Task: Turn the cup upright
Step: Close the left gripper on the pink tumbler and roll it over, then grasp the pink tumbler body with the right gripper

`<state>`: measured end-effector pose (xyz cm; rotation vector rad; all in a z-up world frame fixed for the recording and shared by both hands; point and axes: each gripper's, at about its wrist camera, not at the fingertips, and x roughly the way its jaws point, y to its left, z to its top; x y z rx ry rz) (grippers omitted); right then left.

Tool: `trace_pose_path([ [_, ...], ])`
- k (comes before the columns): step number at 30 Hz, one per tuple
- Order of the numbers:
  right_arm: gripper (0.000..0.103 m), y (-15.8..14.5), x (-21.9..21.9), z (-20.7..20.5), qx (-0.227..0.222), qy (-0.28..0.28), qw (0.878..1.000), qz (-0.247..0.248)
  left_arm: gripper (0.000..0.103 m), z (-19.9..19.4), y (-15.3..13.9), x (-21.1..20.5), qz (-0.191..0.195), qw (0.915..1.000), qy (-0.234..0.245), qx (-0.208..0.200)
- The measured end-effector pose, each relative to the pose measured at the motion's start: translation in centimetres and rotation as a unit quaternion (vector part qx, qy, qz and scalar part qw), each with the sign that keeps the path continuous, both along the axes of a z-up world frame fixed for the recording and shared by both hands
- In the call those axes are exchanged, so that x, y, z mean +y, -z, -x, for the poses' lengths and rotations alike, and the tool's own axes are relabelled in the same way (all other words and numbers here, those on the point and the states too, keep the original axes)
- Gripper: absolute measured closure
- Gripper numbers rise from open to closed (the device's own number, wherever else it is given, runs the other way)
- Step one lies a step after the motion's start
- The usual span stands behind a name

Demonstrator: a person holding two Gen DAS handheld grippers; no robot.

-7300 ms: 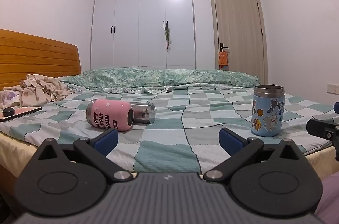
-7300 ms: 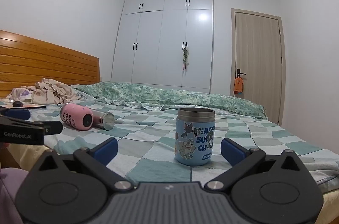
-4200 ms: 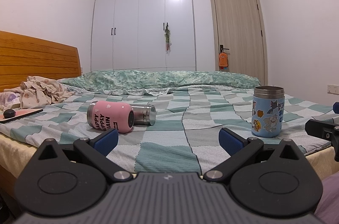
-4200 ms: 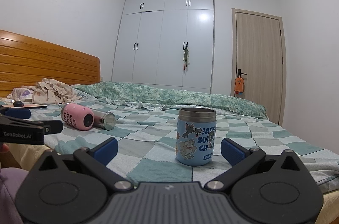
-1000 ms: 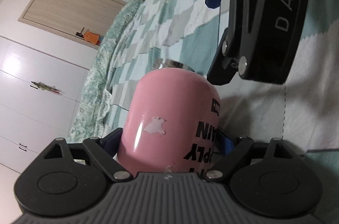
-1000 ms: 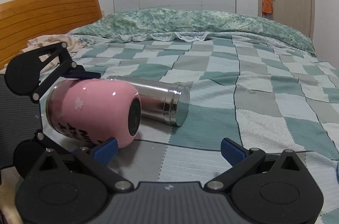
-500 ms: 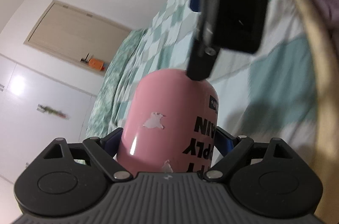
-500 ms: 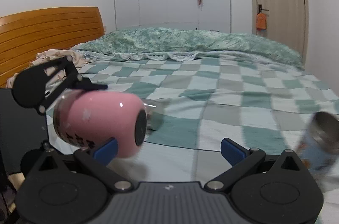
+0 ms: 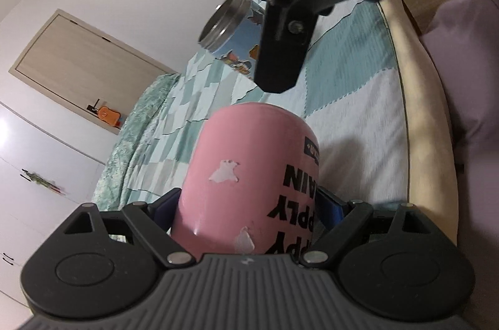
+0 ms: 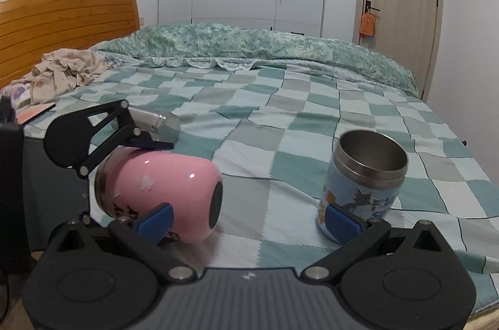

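Left gripper [image 9: 249, 205] around one pink cup [image 9: 249, 180]; one blue cup [image 10: 361, 183] upright.

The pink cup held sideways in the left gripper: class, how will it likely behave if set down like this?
The pink cup looks round and glossy, so on its side it would probably roll on the soft quilt. Its smooth wall may slip between the left gripper's fingers. Stood on its flat base, it should stay upright.
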<state>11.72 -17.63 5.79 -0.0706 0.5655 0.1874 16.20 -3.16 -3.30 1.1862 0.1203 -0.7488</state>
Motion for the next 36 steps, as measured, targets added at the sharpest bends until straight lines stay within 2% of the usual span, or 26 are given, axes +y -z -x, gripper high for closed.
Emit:
trace_pose_path([
  [2,0.0,0.5,-0.5,-0.5,0.008,-0.009,1.0,0.0,0.014,-0.5,0.8,-0.6,-0.008,0.9999,-0.004,0.009],
  [6,0.0,1.6,-1.1,-1.9,0.024,-0.036,0.999,-0.001,0.014,-0.5,1.1,-0.3,0.006,0.9994,-0.024,0.023],
  [12,0.0,2.5,-0.7,-3.8,0.039,-0.078,0.996,-0.001,0.012,0.4,1.1,-1.1,-0.017,0.9988,-0.045,-0.007],
  [15,0.0,2.5,-0.5,-3.8,0.038,-0.099,0.994,0.002,0.0,0.7,0.0,-0.7,-0.003,0.9977,-0.067,-0.004],
  [18,0.0,2.3,-0.1,-3.6,0.037,-0.122,0.992,0.012,0.0,1.2,-1.8,0.3,0.022,0.9948,-0.092,0.04],
  [22,0.0,1.7,1.0,-4.1,0.031,-0.164,0.985,0.046,0.0,2.4,-2.9,1.8,0.05,0.9872,-0.144,0.047],
  [24,0.0,1.2,1.9,-4.5,0.027,-0.189,0.979,0.071,0.0,2.4,-3.3,2.8,0.076,0.9782,-0.186,0.054],
  [26,0.0,0.7,3.2,-5.0,0.02,-0.227,0.968,0.107,0.0,2.1,-3.8,3.8,0.109,0.9629,-0.237,0.071],
  [31,0.0,-0.3,7.3,-6.7,0.012,-0.323,0.92,0.221,0.0,1.5,-5.2,5.6,0.191,0.9162,-0.333,0.114],
  [36,0.0,-0.2,10.9,-10.0,0.071,-0.392,0.874,0.279,0.0,2.1,-6.0,7.4,0.256,0.8783,-0.381,0.133],
])
